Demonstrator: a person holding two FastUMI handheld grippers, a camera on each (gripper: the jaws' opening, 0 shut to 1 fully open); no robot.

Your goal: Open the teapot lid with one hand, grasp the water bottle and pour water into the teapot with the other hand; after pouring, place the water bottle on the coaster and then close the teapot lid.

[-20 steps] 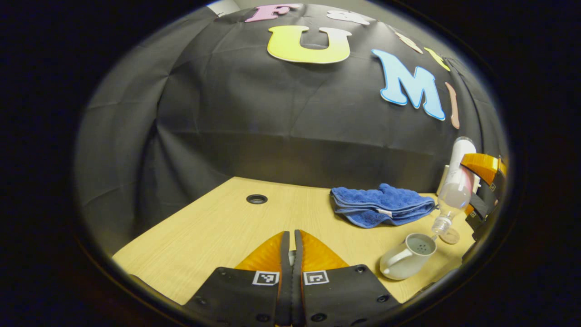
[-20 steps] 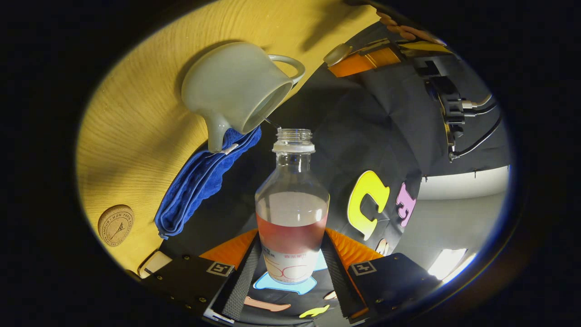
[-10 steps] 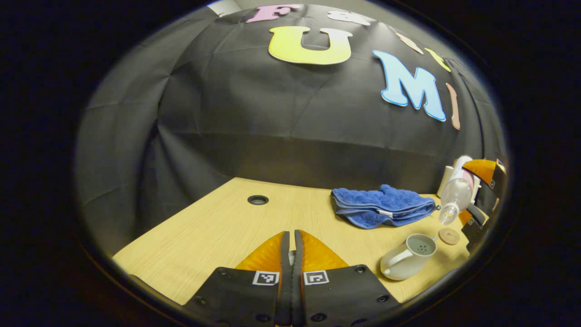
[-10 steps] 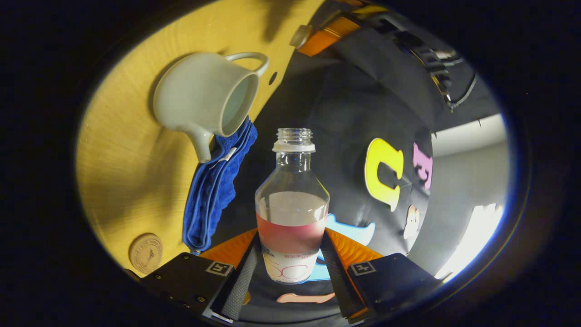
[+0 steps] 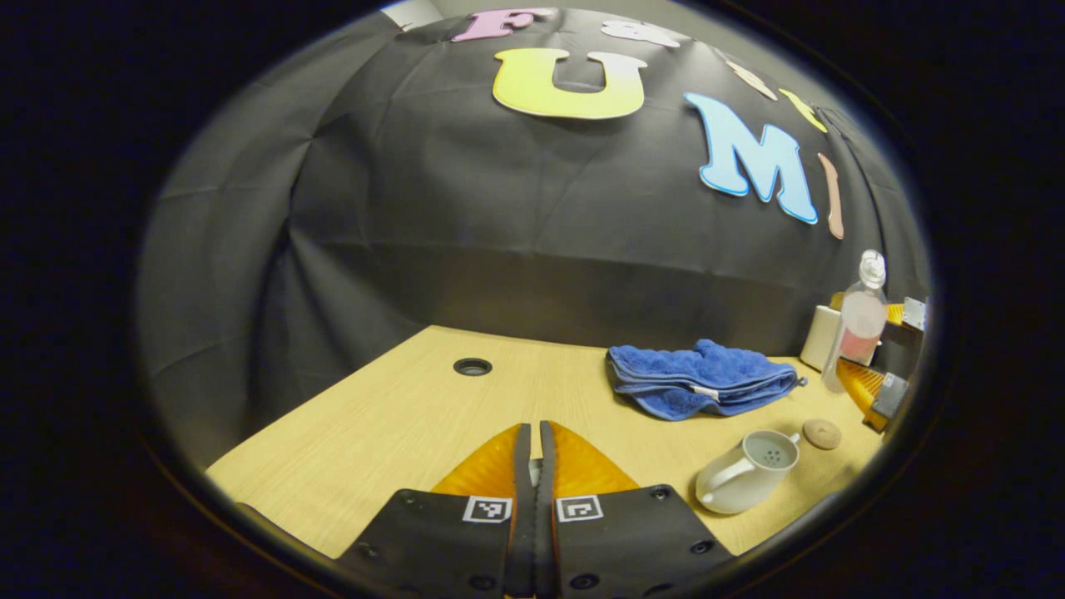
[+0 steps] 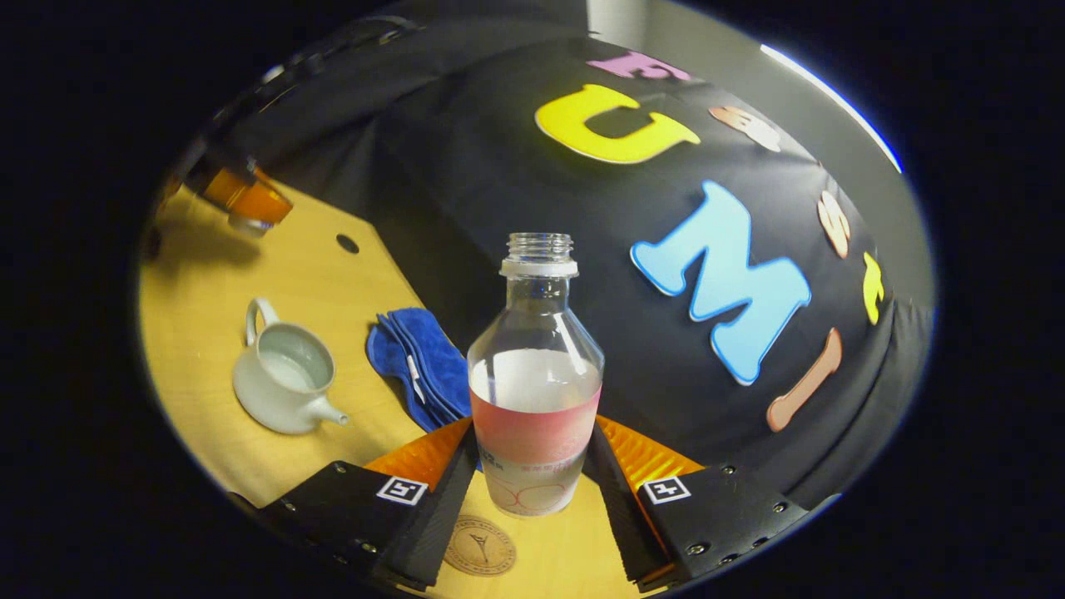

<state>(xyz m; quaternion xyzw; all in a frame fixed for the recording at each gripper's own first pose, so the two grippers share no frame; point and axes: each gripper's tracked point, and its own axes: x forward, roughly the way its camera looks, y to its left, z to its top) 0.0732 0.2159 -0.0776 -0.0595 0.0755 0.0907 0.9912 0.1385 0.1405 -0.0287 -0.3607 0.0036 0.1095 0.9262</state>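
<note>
The clear water bottle (image 6: 537, 374), uncapped and partly full, stands upright in my right gripper (image 6: 537, 441), which is shut on its labelled lower body. It hangs just above the round cork coaster (image 6: 478, 545). In the left gripper view the bottle (image 5: 857, 329) is at the far right, above the coaster (image 5: 822, 433). The white teapot (image 6: 283, 383) sits lidless on the table with water inside; it also appears low and right as the teapot (image 5: 745, 482). My left gripper (image 5: 535, 466) is shut on the teapot lid (image 6: 248, 223), held above the table's left part.
A folded blue towel (image 5: 699, 378) lies behind the teapot, also seen as the towel (image 6: 420, 362). A small white box (image 5: 819, 337) stands by the back wall. The wooden table (image 5: 399, 416) has a round cable hole (image 5: 472, 366).
The bottle swung from neck-down over the teapot to upright and moved off to above the coaster. My left gripper with the lid stayed put.
</note>
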